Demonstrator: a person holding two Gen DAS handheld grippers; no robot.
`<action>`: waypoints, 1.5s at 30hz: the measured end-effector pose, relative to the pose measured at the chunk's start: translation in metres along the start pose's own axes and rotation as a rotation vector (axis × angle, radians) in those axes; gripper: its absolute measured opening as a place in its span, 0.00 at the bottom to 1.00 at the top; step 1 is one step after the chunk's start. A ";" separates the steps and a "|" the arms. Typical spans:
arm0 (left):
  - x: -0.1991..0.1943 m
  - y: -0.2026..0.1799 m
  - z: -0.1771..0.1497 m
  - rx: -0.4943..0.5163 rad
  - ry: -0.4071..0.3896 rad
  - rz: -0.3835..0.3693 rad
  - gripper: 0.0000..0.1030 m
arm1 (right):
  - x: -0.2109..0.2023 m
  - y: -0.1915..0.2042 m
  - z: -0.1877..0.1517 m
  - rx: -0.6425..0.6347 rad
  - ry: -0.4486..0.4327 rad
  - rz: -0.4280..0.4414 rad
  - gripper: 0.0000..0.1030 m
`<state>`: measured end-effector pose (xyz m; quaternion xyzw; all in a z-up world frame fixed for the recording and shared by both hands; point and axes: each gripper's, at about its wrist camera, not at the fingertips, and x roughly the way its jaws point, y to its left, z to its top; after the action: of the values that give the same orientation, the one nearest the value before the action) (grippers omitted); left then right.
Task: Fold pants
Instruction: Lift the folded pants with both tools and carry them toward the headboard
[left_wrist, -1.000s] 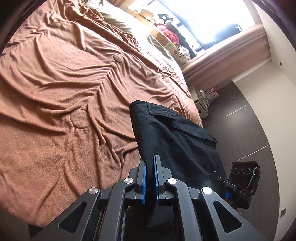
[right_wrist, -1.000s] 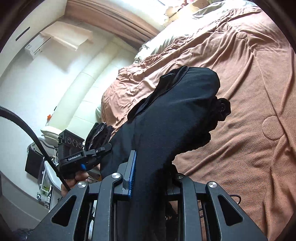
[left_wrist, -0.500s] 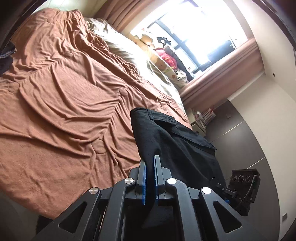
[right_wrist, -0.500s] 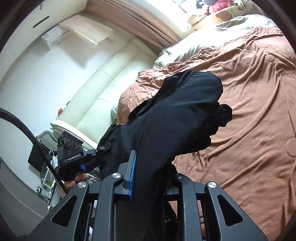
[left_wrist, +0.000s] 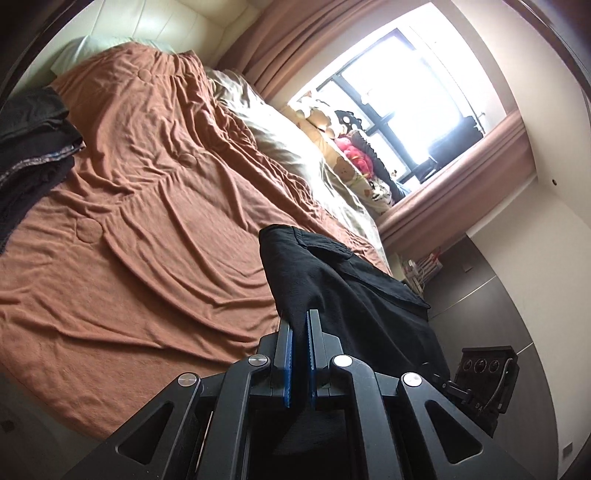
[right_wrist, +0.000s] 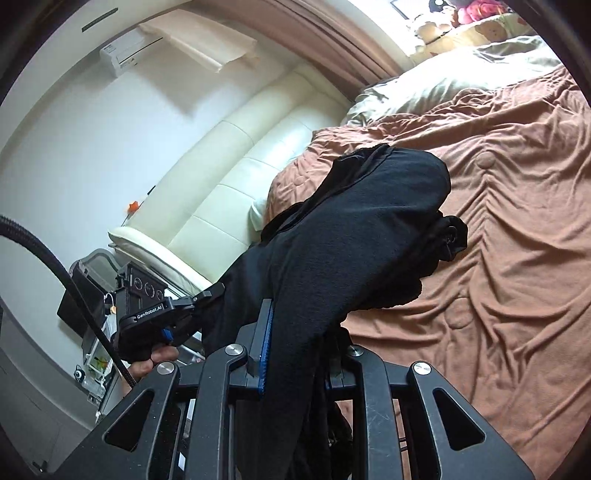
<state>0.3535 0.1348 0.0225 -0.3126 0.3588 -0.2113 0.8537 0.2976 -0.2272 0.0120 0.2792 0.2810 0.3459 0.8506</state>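
Rumpled rust bedspread (left_wrist: 155, 221), cream headboard (right_wrist: 236, 177), bright window (left_wrist: 417, 92)

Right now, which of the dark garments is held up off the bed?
The black pants, clamped by the left hand-held gripper and the right hand-held gripper. The other dark clothes lie piled on the brown bedspread, far from both.

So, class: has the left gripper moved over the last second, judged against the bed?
Yes. The left gripper, shut on the black pants, has drawn back from the bed: more of it shows now, including the headboard and window.
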 end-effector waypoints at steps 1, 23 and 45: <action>-0.004 0.006 0.007 0.001 -0.008 0.004 0.06 | 0.011 0.003 0.002 -0.001 0.003 0.005 0.17; -0.078 0.123 0.136 -0.070 -0.179 0.118 0.06 | 0.207 0.049 0.052 -0.080 0.056 0.134 0.18; -0.163 0.249 0.254 -0.115 -0.337 0.353 0.06 | 0.414 0.139 0.082 -0.143 0.162 0.231 0.18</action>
<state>0.4699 0.5051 0.0691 -0.3239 0.2719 0.0168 0.9060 0.5427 0.1426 0.0434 0.2196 0.2895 0.4819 0.7973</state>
